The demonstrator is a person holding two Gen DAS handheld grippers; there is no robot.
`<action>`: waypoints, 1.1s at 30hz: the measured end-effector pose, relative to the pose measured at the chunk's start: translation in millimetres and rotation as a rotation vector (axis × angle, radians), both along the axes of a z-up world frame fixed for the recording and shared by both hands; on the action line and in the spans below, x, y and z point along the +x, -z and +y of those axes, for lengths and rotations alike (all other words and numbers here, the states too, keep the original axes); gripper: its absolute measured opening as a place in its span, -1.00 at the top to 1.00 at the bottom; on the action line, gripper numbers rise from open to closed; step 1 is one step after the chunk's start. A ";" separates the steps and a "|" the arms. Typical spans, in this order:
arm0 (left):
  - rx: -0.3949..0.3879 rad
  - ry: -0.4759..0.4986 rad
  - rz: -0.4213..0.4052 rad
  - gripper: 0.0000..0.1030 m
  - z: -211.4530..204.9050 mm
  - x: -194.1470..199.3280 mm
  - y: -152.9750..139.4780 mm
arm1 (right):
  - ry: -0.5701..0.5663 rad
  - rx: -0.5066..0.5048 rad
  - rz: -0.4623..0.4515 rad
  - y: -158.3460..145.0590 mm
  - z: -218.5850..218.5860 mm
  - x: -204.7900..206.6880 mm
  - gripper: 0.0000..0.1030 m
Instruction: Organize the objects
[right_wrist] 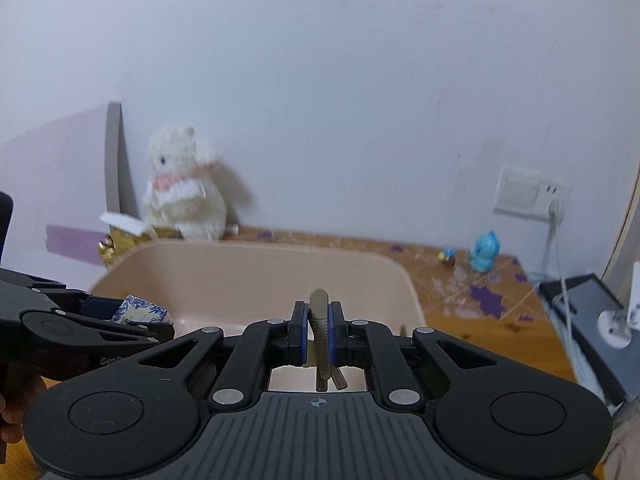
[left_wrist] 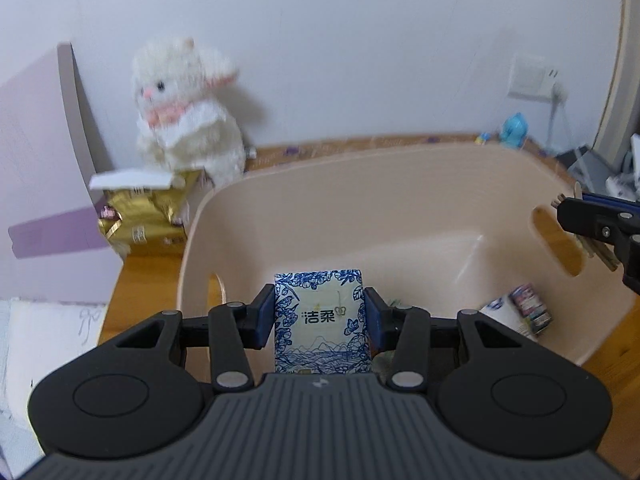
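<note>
Tissue pack with the blue floral print is clamped between the pads of the left hand-held gripper, held upright right over the near side of the beige plastic bin. Over on the other side, the right hand-held gripper is squeezed tight on a tan hair clip, sitting above the bin's near rim. In the left wrist view you can see that clip dangling by the bin's handle cutout. Down inside the bin there's a small printed can lying on its side next to something white, can't tell what that is. The bin sits on a wooden surface against the wall. Behind it, a fluffy white plush toy leans over a gold package, and a little blue figurine stands off toward the wall socket.
</note>
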State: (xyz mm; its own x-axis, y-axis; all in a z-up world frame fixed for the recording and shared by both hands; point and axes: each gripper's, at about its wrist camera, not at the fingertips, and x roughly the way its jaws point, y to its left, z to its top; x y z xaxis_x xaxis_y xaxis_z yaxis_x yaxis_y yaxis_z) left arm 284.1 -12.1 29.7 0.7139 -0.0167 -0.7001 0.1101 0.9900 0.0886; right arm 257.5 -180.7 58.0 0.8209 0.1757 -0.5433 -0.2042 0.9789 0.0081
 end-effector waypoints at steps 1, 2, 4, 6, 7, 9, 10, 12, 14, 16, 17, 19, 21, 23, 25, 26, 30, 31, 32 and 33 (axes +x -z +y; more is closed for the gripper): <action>0.005 -0.002 0.024 0.07 0.6 4.8 5.9 | -0.001 -0.002 0.015 4.6 1.2 3.1 0.82; 0.008 -0.006 0.043 0.07 1.3 7.8 10.3 | -0.003 -0.006 0.033 10.7 3.1 6.4 0.82; 0.009 -0.001 0.064 0.07 2.7 10.4 16.4 | -0.005 -0.017 0.057 19.1 6.4 11.8 0.82; 0.010 0.001 0.076 0.06 2.8 11.4 19.8 | -0.010 -0.025 0.082 26.7 8.7 15.4 0.82; 0.009 -0.001 0.077 0.06 3.0 11.9 19.9 | -0.012 -0.026 0.092 30.2 9.5 17.1 0.82; -0.005 -0.001 0.089 0.06 5.0 13.3 19.5 | -0.013 -0.023 0.115 35.3 10.6 19.8 0.80; -0.016 0.001 0.091 0.06 6.2 13.2 18.6 | -0.009 -0.016 0.121 36.7 9.9 20.0 0.71; -0.027 0.008 0.084 -0.02 7.2 10.5 16.3 | -0.003 0.000 0.124 37.4 7.6 17.9 0.46; -0.033 0.022 0.069 -0.10 7.1 5.5 12.6 | -0.001 0.027 0.120 34.9 4.3 13.5 0.21; -0.037 0.032 0.056 -0.26 5.0 0.6 8.1 | 0.009 0.047 0.107 29.3 1.0 7.9 -0.11; -0.028 0.026 0.044 -0.48 3.8 -2.5 5.6 | 0.013 0.052 0.097 25.4 -0.1 4.2 -0.16; -0.011 0.019 0.007 -0.64 2.6 -10.7 -0.9 | 0.020 0.054 0.079 18.1 -2.3 -3.6 -0.31; -0.010 0.017 -0.010 -0.72 3.2 -17.6 -6.9 | 0.028 0.051 0.060 10.7 -4.2 -11.5 -0.46; -0.011 0.007 -0.019 -0.74 4.7 -23.7 -11.1 | 0.037 0.045 0.047 5.1 -6.4 -19.4 -0.52; -0.008 -0.007 -0.023 -0.74 6.6 -29.7 -13.9 | 0.040 0.048 0.045 0.9 -7.8 -26.2 -0.55; -0.011 -0.011 -0.024 -0.74 8.4 -32.2 -14.8 | 0.040 0.052 0.045 -1.0 -8.4 -29.9 -0.57; -0.025 -0.023 -0.032 -0.74 14.0 -46.2 -20.0 | 0.039 0.051 0.036 -7.9 -8.6 -47.4 -0.76; -0.028 -0.025 -0.036 -0.74 14.7 -50.9 -21.7 | 0.038 0.048 0.033 -9.8 -8.7 -51.8 -0.76; -0.031 -0.026 -0.040 -0.74 15.8 -55.7 -23.5 | 0.037 0.047 0.030 -11.8 -8.8 -56.4 -0.77; -0.034 -0.026 -0.044 -0.74 16.6 -60.0 -25.2 | 0.035 0.048 0.027 -14.0 -9.3 -61.7 -0.78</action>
